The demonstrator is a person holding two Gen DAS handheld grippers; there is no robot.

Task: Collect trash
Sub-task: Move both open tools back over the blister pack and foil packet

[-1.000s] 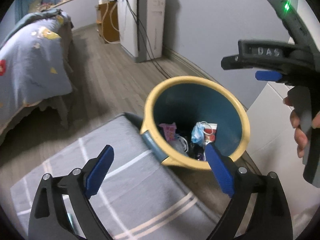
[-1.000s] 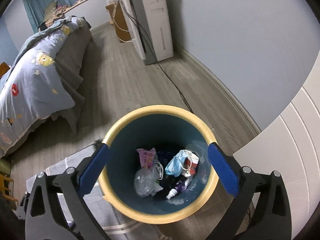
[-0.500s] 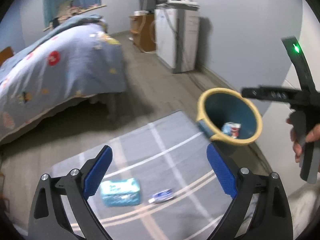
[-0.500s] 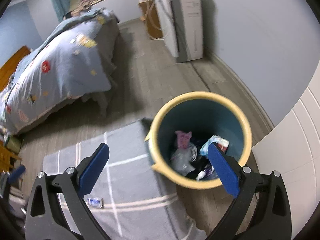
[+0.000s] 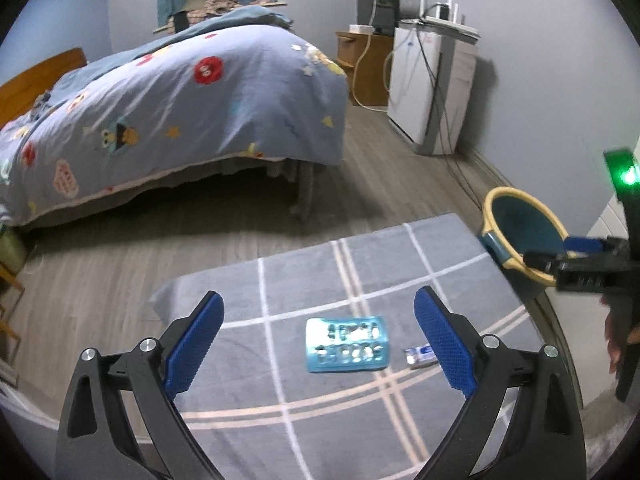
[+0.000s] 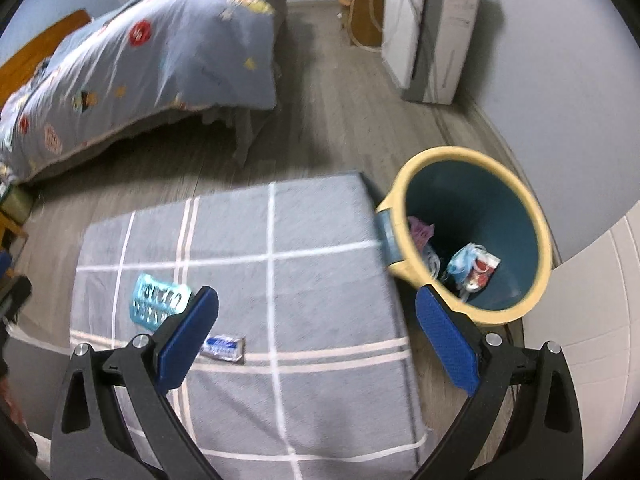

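I see both my tongs, left gripper point(image 5: 319, 340) and right gripper point(image 6: 317, 334), spread wide, holding nothing. The teal packet point(image 5: 346, 344) and small wrapper point(image 5: 421, 357) lie on the rug point(image 5: 360, 272); bin point(image 6: 472, 232) at two o'clock.

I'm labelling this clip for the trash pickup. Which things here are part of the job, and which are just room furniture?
Part of the job:
teal blister pack on the rug
small blue-and-white wrapper beside it
yellow-rimmed trash bin, already holding litter
left gripper and right gripper, both open and empty

Just there:
grey checked rug
bed
white appliance
wooden cabinet
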